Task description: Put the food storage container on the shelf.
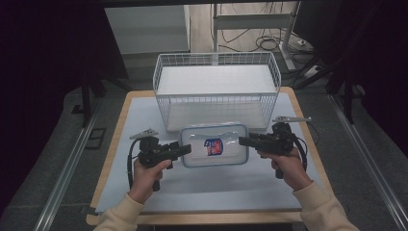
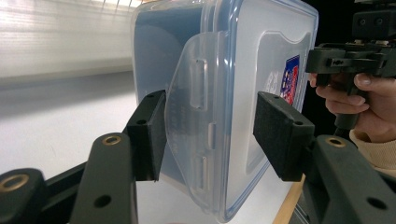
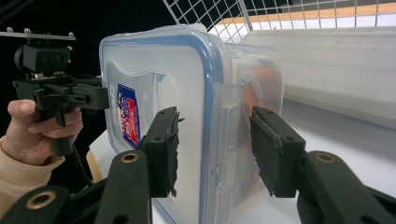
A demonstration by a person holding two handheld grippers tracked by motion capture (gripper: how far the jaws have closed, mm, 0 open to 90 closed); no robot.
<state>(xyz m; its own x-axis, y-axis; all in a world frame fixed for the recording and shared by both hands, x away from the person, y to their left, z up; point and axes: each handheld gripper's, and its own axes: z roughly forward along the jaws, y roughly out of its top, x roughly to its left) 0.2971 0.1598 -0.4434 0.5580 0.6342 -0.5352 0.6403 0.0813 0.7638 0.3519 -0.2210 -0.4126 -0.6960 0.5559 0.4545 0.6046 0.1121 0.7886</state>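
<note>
Left hand-held gripper [image 1: 185,149] sits at the left short end of the clear plastic container [image 1: 214,144], and the right hand-held gripper [image 1: 244,141] is at the opposite short end, so the box is bracketed from both sides. The container lies flat near the middle of the worktop [image 1: 144,190], just in front of the white wire basket [image 1: 216,89] that stands toward the far edge.

In the left gripper view the jaws stand wide apart, one on each side of the container's end, with the clear latch flap [image 2: 191,121] sitting in the gap between them. One pad [image 2: 149,133] looks right up against the flap or very close to it; the other pad [image 2: 275,133] stands a bit clear of the lid, so it's spread around the end rather than clamped.

Same story in the right gripper view: jaws wide, straddling the blue-rimmed edge of the lid [image 3: 154,93], the pads close to the plastic on either side but not pinching it as far as I can tell. The lid has a red and blue sticker [image 1: 212,146] on top. Something orange shows faintly through the wall of the box, too blurry to say what it is.
</note>
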